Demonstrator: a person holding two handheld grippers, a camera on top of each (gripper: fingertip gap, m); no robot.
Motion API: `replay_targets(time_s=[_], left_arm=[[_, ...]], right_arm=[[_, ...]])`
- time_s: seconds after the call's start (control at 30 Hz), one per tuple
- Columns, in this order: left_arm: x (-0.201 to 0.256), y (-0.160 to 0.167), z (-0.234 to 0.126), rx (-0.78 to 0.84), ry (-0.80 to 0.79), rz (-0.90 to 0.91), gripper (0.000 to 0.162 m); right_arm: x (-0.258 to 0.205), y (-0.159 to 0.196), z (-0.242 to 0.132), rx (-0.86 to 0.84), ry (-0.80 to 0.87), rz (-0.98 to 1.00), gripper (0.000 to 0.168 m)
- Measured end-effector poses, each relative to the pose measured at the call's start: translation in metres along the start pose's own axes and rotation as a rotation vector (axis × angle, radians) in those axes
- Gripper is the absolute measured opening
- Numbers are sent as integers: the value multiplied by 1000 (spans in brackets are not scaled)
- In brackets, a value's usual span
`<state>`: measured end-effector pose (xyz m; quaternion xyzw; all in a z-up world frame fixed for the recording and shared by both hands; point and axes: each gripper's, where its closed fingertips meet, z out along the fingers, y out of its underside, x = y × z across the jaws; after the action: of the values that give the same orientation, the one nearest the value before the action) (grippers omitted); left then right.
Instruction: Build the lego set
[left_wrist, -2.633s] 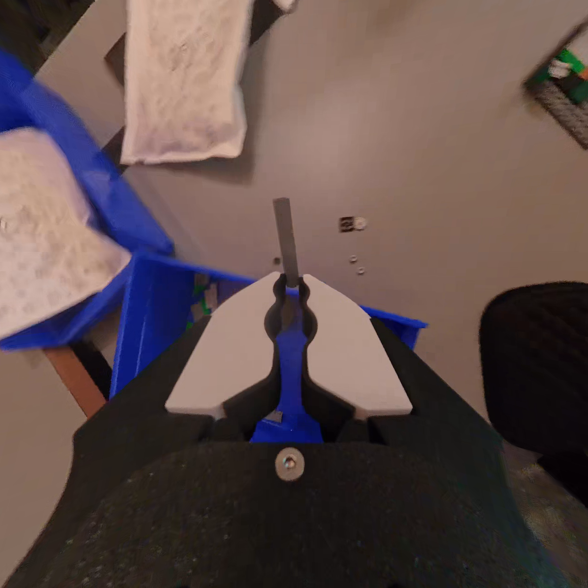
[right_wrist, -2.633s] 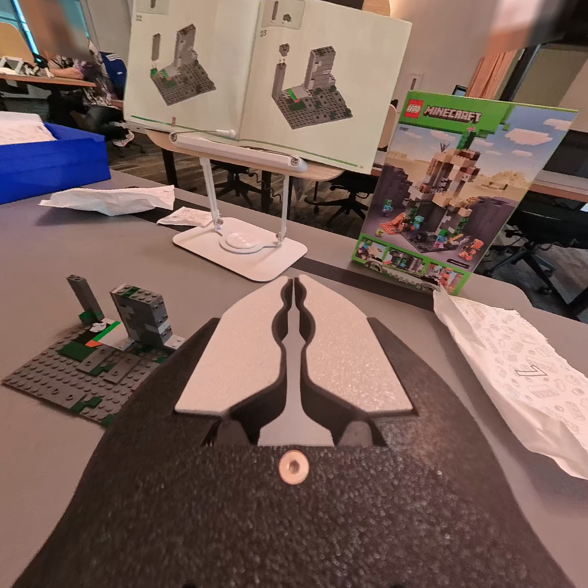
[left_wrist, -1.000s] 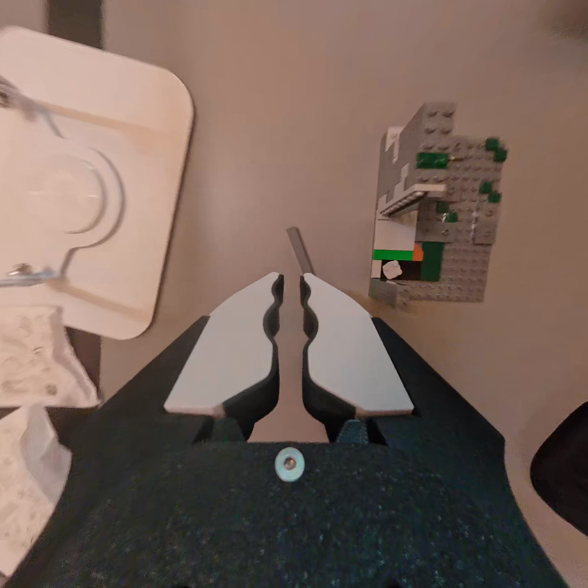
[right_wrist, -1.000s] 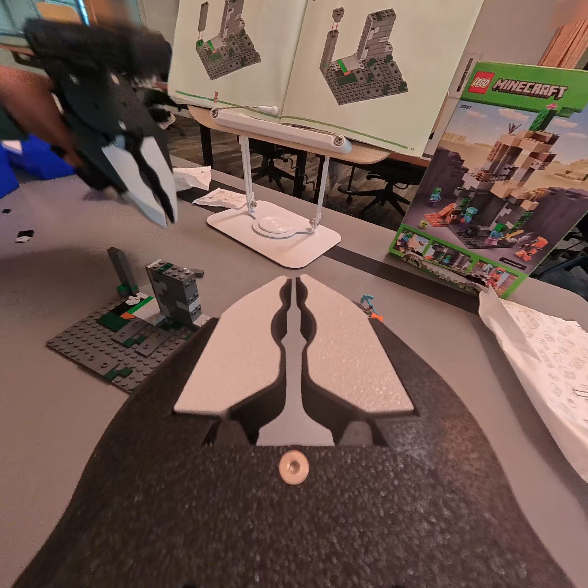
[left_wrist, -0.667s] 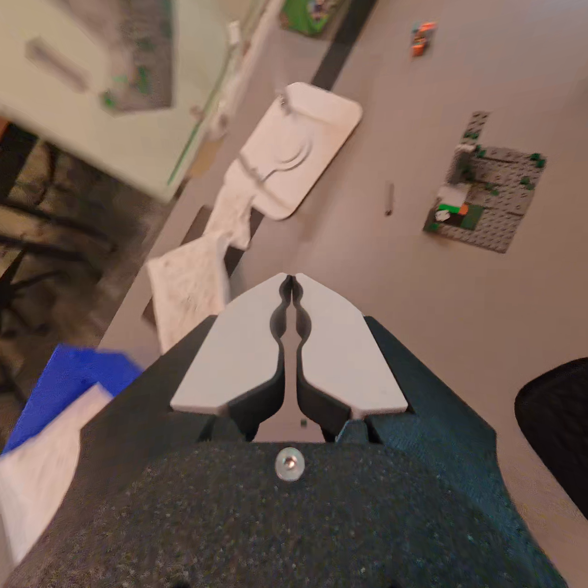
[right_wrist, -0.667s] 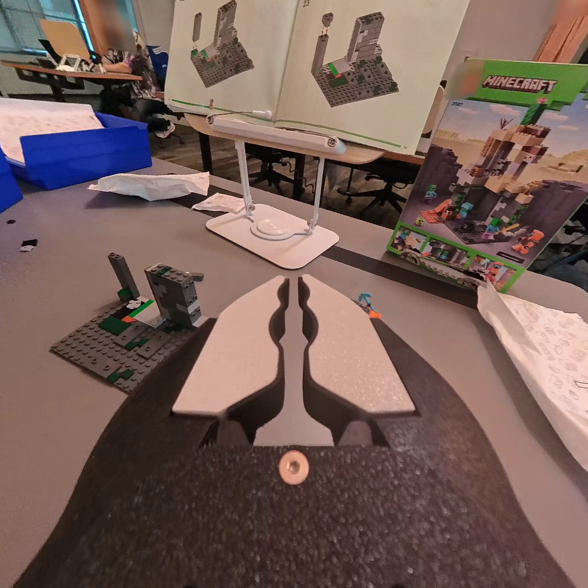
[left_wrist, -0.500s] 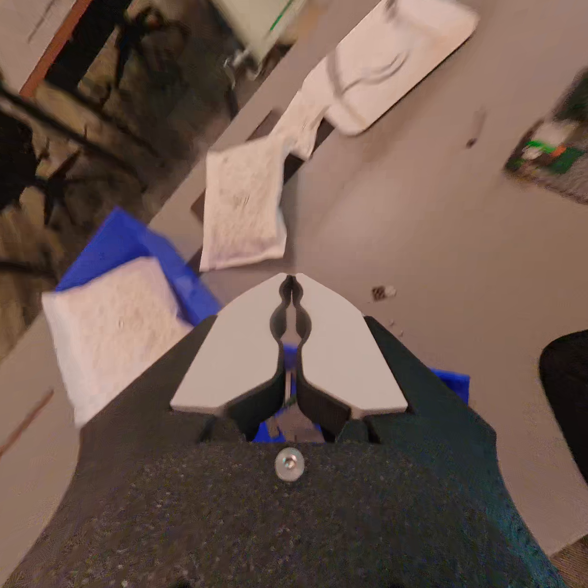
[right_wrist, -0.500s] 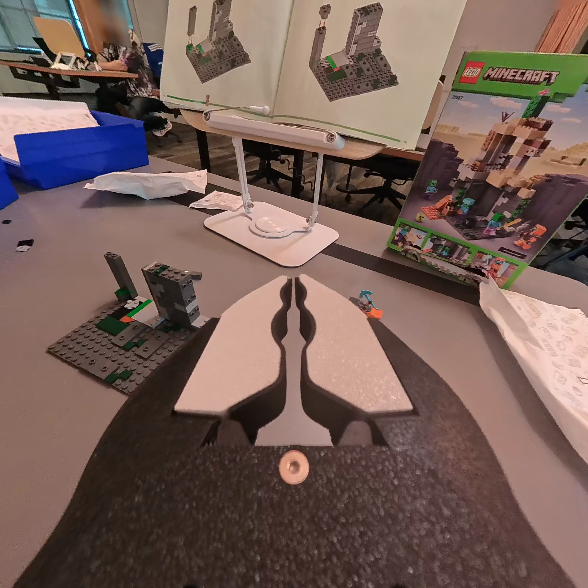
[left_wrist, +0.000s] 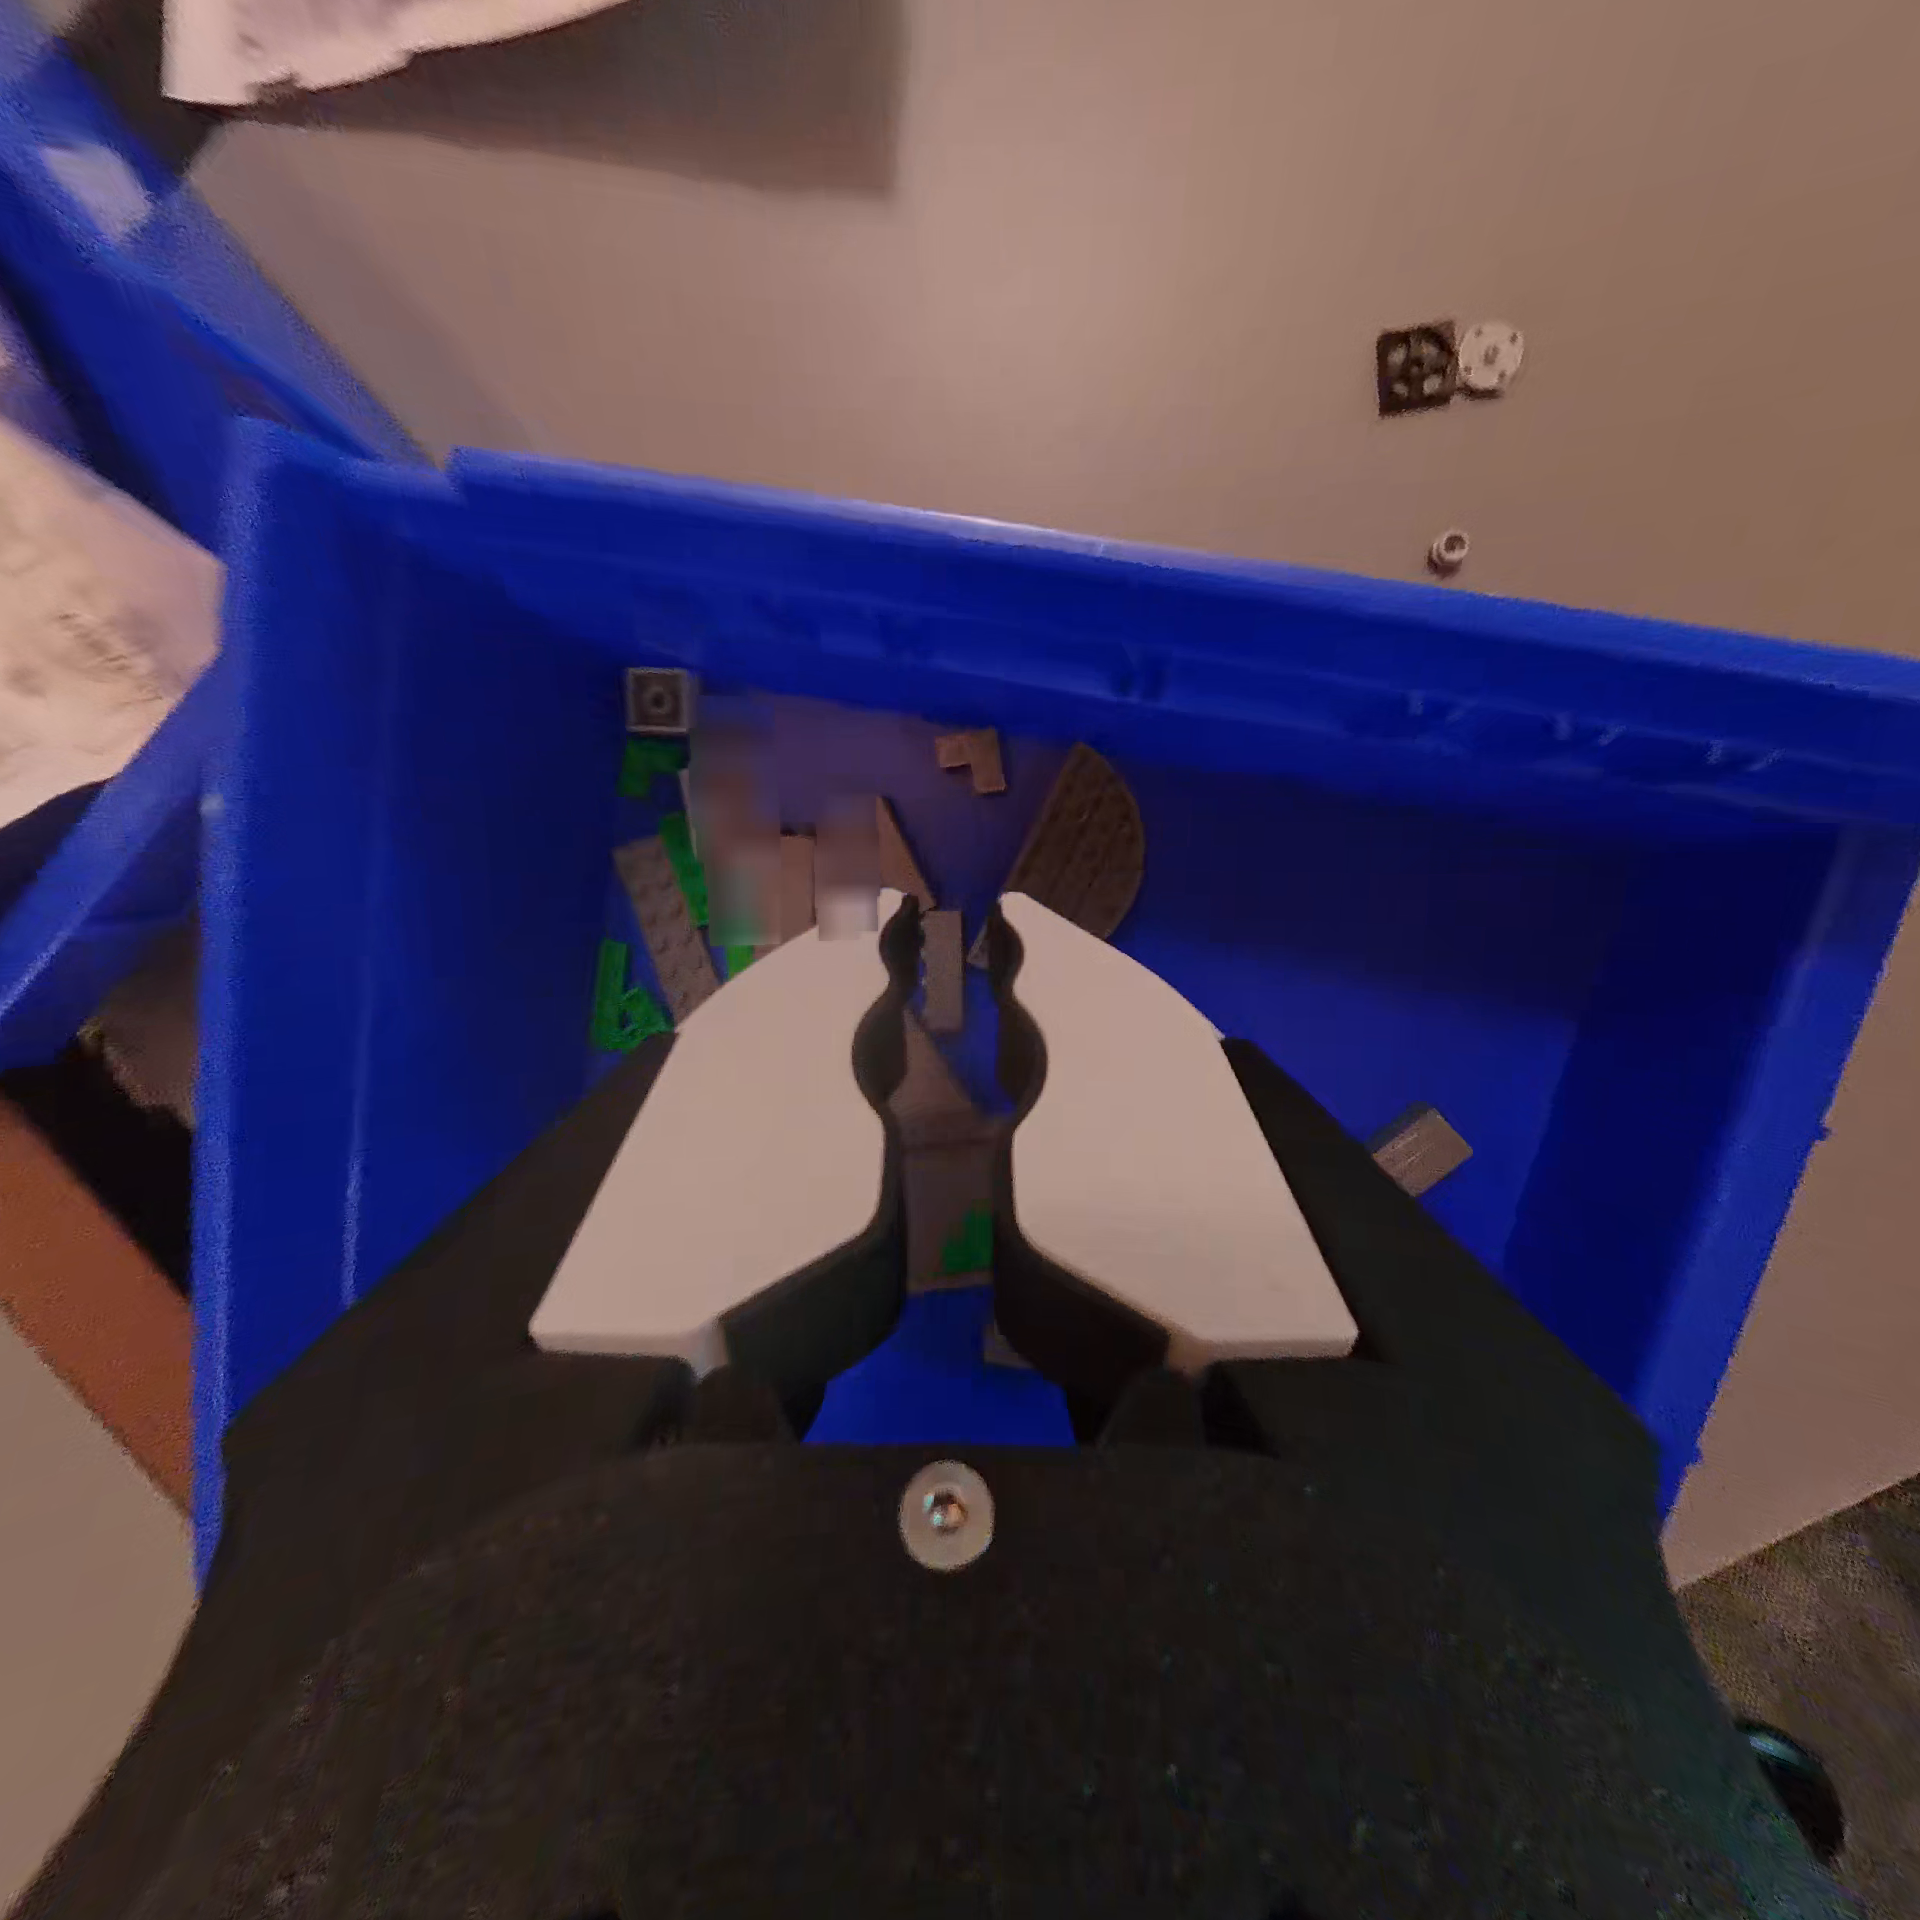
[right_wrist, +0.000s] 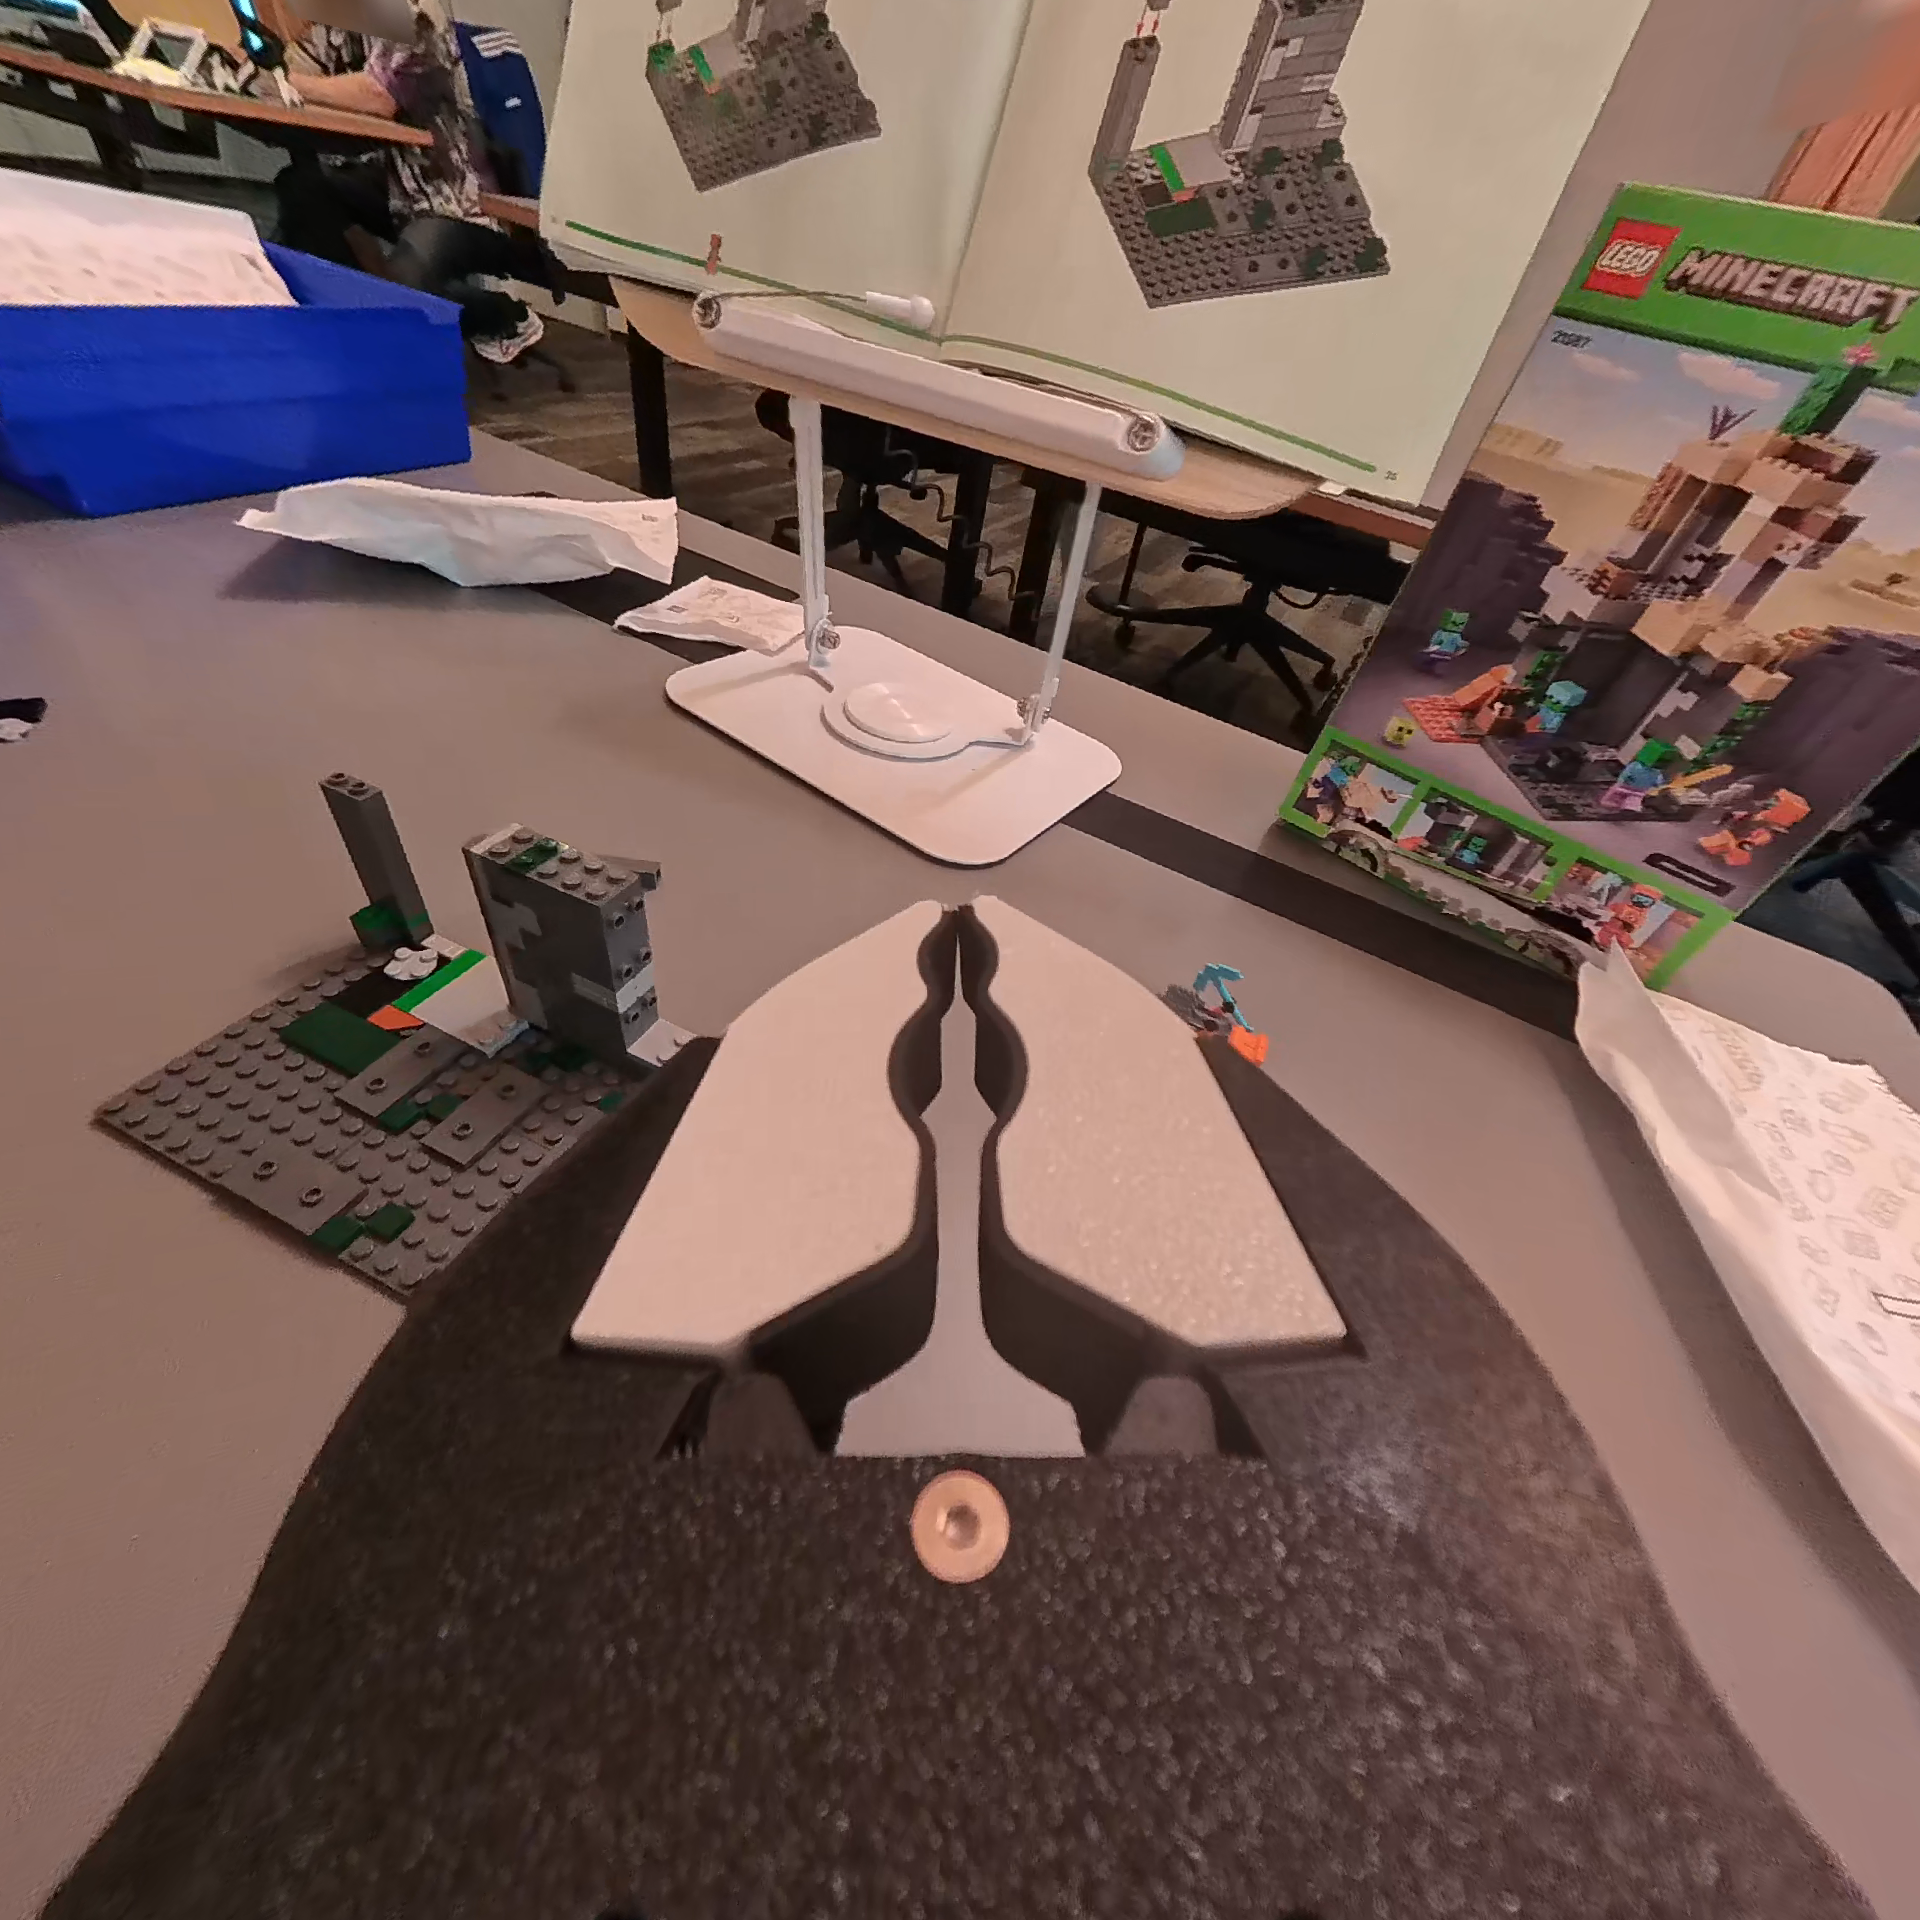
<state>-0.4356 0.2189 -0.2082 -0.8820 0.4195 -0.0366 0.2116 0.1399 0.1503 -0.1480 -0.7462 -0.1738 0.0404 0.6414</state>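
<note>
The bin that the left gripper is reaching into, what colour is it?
Bright blue bin, clearest in the left wrist view.

office | grey desks (right_wrist: 156, 644) | swivel chairs (right_wrist: 1236, 613) behind | person seated (right_wrist: 416, 156) at far desk

The right claw (right_wrist: 958, 914) hangs over the grey worktop (right_wrist: 156, 644), tips nearly together (holding nothing), with the half-built lego set (right_wrist: 416, 1039) to its left.

Mosaic patch over loose pieces (left_wrist: 665, 935) in blue bin (left_wrist: 935, 613); paper bag (right_wrist: 1808, 1195) cut off.
</note>
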Motion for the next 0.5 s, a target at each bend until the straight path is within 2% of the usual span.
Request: replay_targets(time_s=[0.13,0.33,0.5], left_arm=[[8,-1,30,-44,80,36,22],[7,4,64,-137,116,54,31],[7,2,74,-152,129,37,26]], right_arm=[[-4,1,4,-11,-1,-19,0],[-4,6,6,-28,3,-42,0],[-1,10,6,-32,-1,-22,0]])
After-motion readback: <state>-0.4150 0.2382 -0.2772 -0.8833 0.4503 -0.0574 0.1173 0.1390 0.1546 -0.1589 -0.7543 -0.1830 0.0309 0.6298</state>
